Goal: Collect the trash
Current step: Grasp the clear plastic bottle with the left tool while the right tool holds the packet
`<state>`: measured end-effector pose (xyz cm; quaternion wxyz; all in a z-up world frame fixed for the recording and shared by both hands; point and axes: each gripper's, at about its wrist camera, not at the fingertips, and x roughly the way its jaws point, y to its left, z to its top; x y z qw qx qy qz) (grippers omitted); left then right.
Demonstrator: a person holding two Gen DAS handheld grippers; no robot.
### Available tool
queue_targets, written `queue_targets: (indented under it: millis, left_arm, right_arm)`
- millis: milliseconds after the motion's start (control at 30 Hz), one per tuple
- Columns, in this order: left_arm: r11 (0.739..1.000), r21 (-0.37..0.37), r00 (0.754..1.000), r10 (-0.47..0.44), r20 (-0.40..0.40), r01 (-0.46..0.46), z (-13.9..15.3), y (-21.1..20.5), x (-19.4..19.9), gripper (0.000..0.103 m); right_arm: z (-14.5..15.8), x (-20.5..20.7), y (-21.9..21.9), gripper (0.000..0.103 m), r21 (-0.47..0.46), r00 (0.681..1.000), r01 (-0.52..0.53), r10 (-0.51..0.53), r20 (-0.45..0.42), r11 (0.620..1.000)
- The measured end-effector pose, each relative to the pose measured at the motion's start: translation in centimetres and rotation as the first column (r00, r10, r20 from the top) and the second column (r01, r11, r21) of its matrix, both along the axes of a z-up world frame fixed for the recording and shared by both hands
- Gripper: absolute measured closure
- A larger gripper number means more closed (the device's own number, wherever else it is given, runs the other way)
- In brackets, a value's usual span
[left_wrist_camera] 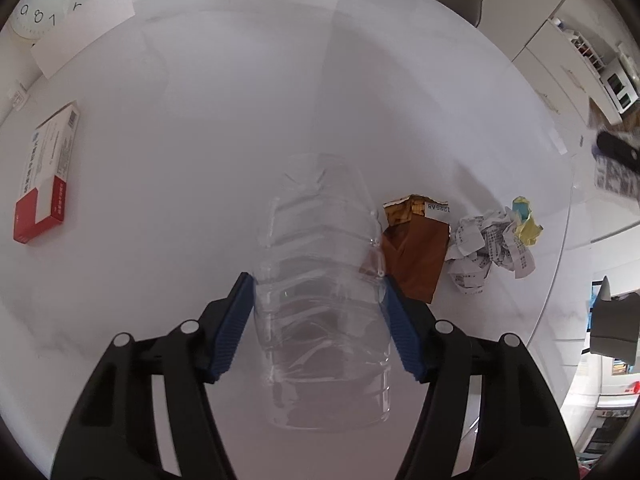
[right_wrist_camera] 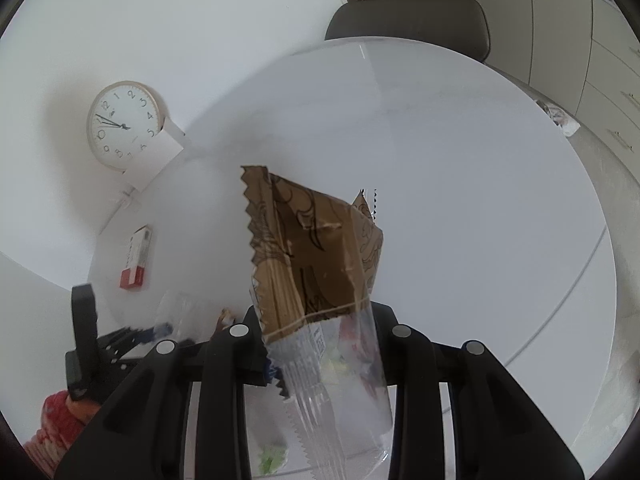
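Observation:
A clear, crumpled plastic bottle [left_wrist_camera: 320, 220] lies on the white round table [left_wrist_camera: 200, 120]. My left gripper [left_wrist_camera: 316, 278] points down over it, with a blue pad against each side of the bottle's body. Just right of the bottle lie a brown snack wrapper [left_wrist_camera: 416, 248], a crumpled printed receipt [left_wrist_camera: 488, 244] and a yellow paper scrap [left_wrist_camera: 526, 220]. In the right wrist view my right gripper [right_wrist_camera: 316, 316] is shut on a brown and clear snack wrapper [right_wrist_camera: 312, 240], held above the table [right_wrist_camera: 480, 200]. The wrapper hides its pads.
A red and white carton [left_wrist_camera: 44, 176] lies at the table's left side, also seen as the carton [right_wrist_camera: 136, 260]. A clock [right_wrist_camera: 122, 124] and a white card lean at the wall. A grey chair [right_wrist_camera: 412, 20] stands behind the table. Something red and knitted [right_wrist_camera: 56, 428] shows at lower left.

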<state>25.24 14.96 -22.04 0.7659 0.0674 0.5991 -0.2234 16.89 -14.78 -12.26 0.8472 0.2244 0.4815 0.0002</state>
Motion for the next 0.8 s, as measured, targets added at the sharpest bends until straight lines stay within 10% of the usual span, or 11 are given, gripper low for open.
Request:
queue_targets:
  millis: [467, 800]
  left_arm:
    - [1.0, -0.009, 0.992, -0.024, 0.125, 0.025, 7.6, -0.5, -6.6, 0.042]
    - [0.976, -0.092, 0.97, -0.181, 0.161, 0.197, 12.6, -12.0, -20.4, 0.041]
  right_arm:
    - [2.6, -6.5, 2.0, 0.072, 0.093, 0.999, -0.011, 0.006, 0.054, 0.996]
    - [3.2, -23.0, -6.2, 0.071, 0.027, 0.994, 0.097, -0.098, 0.053, 0.995]
